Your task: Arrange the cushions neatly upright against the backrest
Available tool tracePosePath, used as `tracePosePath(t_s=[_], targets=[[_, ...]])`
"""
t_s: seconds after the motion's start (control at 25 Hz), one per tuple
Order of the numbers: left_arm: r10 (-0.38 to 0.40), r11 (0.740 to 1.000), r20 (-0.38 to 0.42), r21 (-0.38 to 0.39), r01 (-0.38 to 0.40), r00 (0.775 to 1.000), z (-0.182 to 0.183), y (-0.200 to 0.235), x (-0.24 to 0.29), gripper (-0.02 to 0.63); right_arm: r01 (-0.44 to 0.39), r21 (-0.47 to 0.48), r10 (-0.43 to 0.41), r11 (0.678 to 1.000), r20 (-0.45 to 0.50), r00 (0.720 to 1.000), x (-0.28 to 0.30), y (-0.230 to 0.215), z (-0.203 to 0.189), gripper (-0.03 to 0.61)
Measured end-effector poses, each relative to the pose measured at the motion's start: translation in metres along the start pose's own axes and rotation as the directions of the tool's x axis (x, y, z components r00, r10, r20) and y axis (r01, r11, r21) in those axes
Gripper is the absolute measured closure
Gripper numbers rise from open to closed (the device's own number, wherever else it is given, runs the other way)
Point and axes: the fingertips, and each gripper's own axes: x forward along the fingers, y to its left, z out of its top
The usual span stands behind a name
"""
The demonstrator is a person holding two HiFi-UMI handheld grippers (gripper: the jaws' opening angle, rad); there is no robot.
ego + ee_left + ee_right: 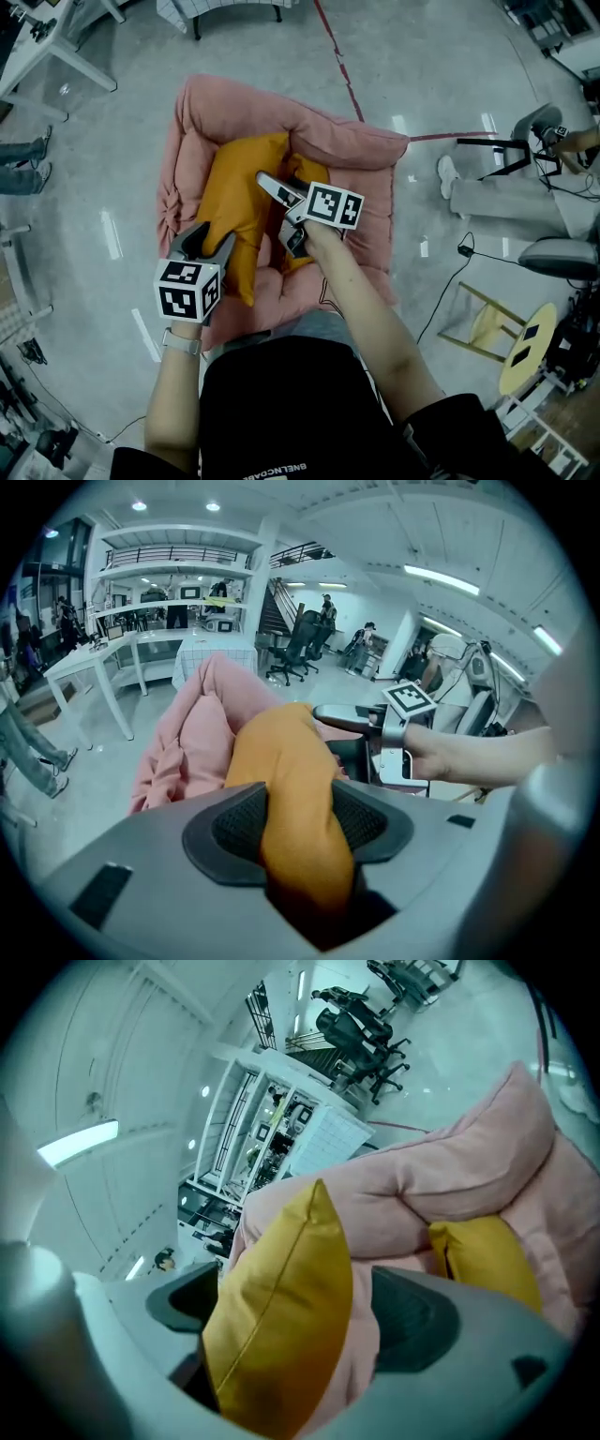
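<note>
A pink floor sofa (347, 145) lies on the grey floor with its padded backrest at the far side. A large orange cushion (234, 197) stands on edge on its seat. My left gripper (202, 248) is shut on that cushion's near edge; in the left gripper view the orange fabric (291, 780) is pinched between both pads (239, 827). A second, smaller orange cushion (309, 173) leans at the backrest, partly hidden under my right gripper (284, 214). In the right gripper view the jaws stand wide open around the large cushion's corner (281, 1307) and do not press it.
A seated person's legs and shoes (506, 197) are at the right, beside a yellow wooden stool (511, 342) and a black cable (450, 281). White table legs (56, 47) stand at the top left. Another person's legs (23, 164) reach in from the left edge.
</note>
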Motion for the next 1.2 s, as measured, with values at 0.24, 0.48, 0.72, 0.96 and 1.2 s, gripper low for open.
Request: tracePosePath(t_s=[0.24,0.48,0.72,0.96,1.2], targets=[[0.019,1.0,0.03,-0.003,-0.019,0.999,-0.006,0.002,-0.001,0.388,-0.011,0.075,0.013,0.997,-0.025,1.0,0.025,0.001,-0.019,0.091],[0.029,0.999,0.045,0.024,-0.031,0.999,-0.011,-0.001,0.002,0.39,-0.017,0.134,0.023,0.991,-0.043,0.999,0.027,-0.001,-0.032,0.171],[0.035,0.997,0.097,0.064,-0.041,0.995,-0.004,-0.027,0.002,0.393,-0.016,0.111,0.019,0.994,-0.029,0.999,0.004,0.0,-0.021,0.248],[-0.07,0.998,0.081,0.002,0.07,0.994,-0.017,-0.075,0.031,0.393,0.078,0.032,-0.078,0.996,-0.013,0.997,-0.05,-0.029,0.0,0.259],[-0.156,0.986,0.052,-0.045,0.159,0.986,-0.042,-0.114,0.078,0.393,0.209,-0.059,-0.21,0.976,-0.026,0.977,-0.086,-0.076,0.012,0.265]])
